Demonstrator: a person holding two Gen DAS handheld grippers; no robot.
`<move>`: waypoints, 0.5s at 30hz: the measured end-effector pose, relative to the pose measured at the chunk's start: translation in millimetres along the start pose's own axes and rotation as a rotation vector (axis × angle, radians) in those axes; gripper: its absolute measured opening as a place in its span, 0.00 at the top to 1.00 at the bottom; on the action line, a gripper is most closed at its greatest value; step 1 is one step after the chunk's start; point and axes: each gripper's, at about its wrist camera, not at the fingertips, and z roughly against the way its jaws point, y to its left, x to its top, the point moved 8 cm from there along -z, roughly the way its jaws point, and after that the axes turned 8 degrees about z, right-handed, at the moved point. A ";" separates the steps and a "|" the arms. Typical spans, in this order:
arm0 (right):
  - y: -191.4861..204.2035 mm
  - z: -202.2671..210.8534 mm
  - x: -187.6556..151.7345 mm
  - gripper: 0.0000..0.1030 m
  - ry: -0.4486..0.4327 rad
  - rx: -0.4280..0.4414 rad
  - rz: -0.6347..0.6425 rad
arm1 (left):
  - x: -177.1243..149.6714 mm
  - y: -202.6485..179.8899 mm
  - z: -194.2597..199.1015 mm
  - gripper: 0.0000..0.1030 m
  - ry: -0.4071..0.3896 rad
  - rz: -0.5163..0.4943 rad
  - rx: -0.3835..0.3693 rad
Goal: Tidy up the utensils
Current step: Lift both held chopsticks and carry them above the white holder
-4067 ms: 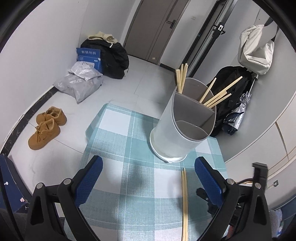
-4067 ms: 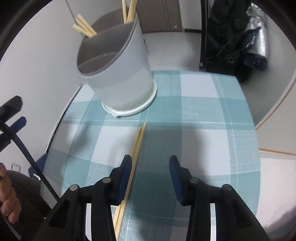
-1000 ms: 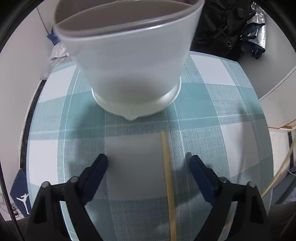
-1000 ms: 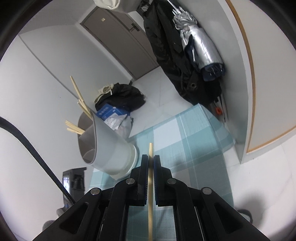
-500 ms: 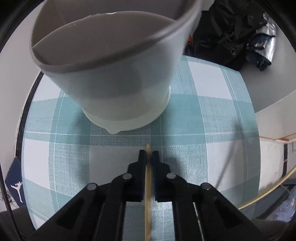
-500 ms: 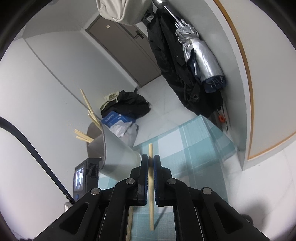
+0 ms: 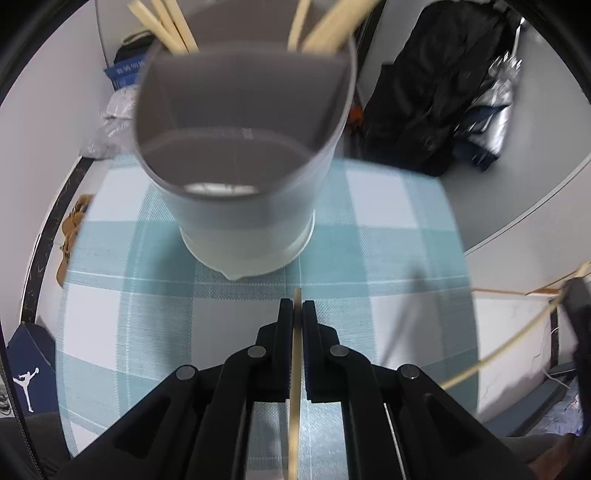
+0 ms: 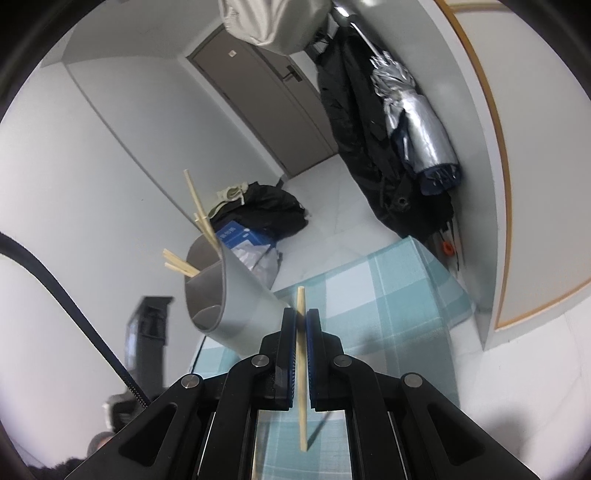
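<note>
A grey divided utensil holder (image 7: 243, 177) stands on the checked teal tablecloth (image 7: 388, 236), with several wooden chopsticks (image 7: 173, 26) leaning in its far compartments. My left gripper (image 7: 296, 306) is shut on one chopstick (image 7: 294, 387), held above the cloth just in front of the holder's base. My right gripper (image 8: 301, 314) is shut on a second chopstick (image 8: 302, 369), raised over the table to the right of the holder (image 8: 225, 299). That second chopstick (image 7: 517, 343) also shows at the right edge of the left wrist view.
Dark coats and a silver folded umbrella (image 8: 417, 122) hang on the right wall. Bags and a blue box (image 8: 236, 232) lie on the floor beyond the table, near a grey door (image 8: 266, 92). Tan shoes (image 7: 70, 229) sit on the floor at the left.
My left gripper has closed on the chopstick that lay on the cloth and lifted it, so the holder's inside now shows. The right gripper has kept its chopstick and barely moved.
</note>
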 end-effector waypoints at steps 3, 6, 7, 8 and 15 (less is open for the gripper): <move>7.9 2.8 -2.4 0.96 -0.013 -0.014 0.030 | -1.8 -3.5 29.4 0.99 -0.067 -0.002 -0.043; 19.8 5.3 -4.7 0.96 -0.027 -0.017 0.079 | 9.3 -14.4 53.3 0.99 -0.114 0.005 -0.115; 26.1 6.3 -6.0 0.96 -0.032 -0.014 0.102 | 10.3 -16.3 60.7 0.99 -0.138 -0.003 -0.115; 30.7 7.4 -6.9 0.96 -0.038 -0.011 0.122 | 7.5 -11.6 70.1 0.99 -0.157 -0.010 -0.125; 61.6 12.0 -17.4 0.96 -0.058 -0.008 0.241 | 24.1 -27.7 68.1 0.99 -0.209 -0.008 -0.168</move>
